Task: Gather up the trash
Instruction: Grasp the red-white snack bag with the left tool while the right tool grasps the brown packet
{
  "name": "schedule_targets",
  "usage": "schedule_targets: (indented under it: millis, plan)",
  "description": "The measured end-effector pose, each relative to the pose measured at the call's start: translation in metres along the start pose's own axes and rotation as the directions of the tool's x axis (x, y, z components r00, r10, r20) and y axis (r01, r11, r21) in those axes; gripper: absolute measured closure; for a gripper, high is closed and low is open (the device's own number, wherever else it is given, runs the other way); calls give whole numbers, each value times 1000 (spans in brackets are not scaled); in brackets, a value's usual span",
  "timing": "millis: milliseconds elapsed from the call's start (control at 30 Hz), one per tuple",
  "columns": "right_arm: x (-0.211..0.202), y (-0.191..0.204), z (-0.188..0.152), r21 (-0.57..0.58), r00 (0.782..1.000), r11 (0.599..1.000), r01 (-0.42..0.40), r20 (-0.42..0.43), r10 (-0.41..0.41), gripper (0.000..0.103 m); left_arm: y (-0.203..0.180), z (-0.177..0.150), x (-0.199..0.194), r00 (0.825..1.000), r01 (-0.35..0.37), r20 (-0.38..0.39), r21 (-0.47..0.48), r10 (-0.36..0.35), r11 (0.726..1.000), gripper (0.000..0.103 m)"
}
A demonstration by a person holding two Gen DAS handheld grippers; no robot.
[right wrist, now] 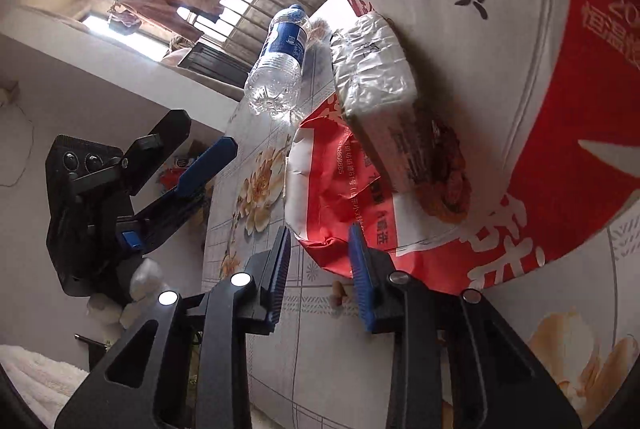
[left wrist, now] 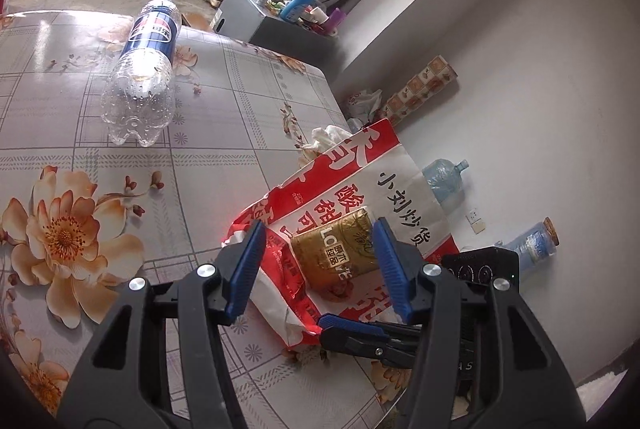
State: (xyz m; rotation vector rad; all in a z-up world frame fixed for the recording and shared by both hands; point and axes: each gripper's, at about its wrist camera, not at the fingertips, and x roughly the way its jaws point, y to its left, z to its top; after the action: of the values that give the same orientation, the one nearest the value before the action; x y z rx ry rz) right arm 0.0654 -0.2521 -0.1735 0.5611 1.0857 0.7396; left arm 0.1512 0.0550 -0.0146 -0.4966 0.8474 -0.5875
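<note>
A red and white paper bag (left wrist: 384, 185) lies flat on the flowered table (left wrist: 224, 133); it fills the right wrist view (right wrist: 540, 77). A gold snack packet (left wrist: 340, 249) lies on the bag, seen silver from its back in the right wrist view (right wrist: 372, 69). My left gripper (left wrist: 320, 265) is open, jaws on either side of the packet, just above it. My right gripper (right wrist: 320, 269) is open at the bag's crumpled near edge, holding nothing; it shows in the left wrist view (left wrist: 352, 329). An empty clear bottle (left wrist: 140, 77) with a blue label lies further off on the table, also in the right wrist view (right wrist: 280, 65).
The table's far edge drops to a floor with a blue water jug (left wrist: 444, 177), a glass jar (left wrist: 536, 241), a patterned roll (left wrist: 420, 89) and crumpled white tissue (left wrist: 328, 137). A grey cabinet (left wrist: 256, 17) with bottles stands beyond. The left gripper's body (right wrist: 108, 201) hangs left of the table.
</note>
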Motion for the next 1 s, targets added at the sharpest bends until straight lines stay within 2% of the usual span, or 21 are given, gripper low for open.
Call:
schedule_targets:
  millis: [100, 167, 267, 333, 500, 600, 700, 867, 1000]
  plan:
    - [1, 7, -24, -14, 999, 1000, -21, -48, 20, 74, -2, -10, 2, 999, -48, -22, 44, 49, 998, 52]
    - [-3, 12, -35, -42, 999, 999, -2, -54, 0, 74, 1, -17, 10, 996, -78, -48, 56, 81, 995, 52]
    - [-19, 15, -36, -73, 998, 995, 61, 2, -61, 74, 11, -32, 22, 987, -119, -101, 51, 124, 992, 56]
    - [-33, 14, -31, -71, 995, 994, 84, 56, -80, 74, 19, -39, 28, 983, -122, -136, 22, 124, 992, 57]
    - [-49, 9, -17, -46, 984, 991, 123, 139, -116, 72, 17, -46, 28, 980, -133, -145, 51, 139, 990, 57]
    - [-50, 8, -11, -44, 979, 991, 130, 165, -121, 63, 11, -52, 29, 973, -148, -167, 76, 159, 986, 57]
    - [-65, 1, -11, -65, 978, 993, 103, 186, -89, 54, 0, -62, 27, 969, -142, -188, 109, 161, 984, 57]
    - [-64, 5, -6, -120, 977, 988, 100, 199, -75, 43, -5, -70, 25, 968, -139, -193, 134, 163, 981, 57]
    - [-50, 2, 0, -127, 978, 986, 107, 193, -81, 42, -7, -69, 23, 969, -138, -189, 131, 161, 982, 57]
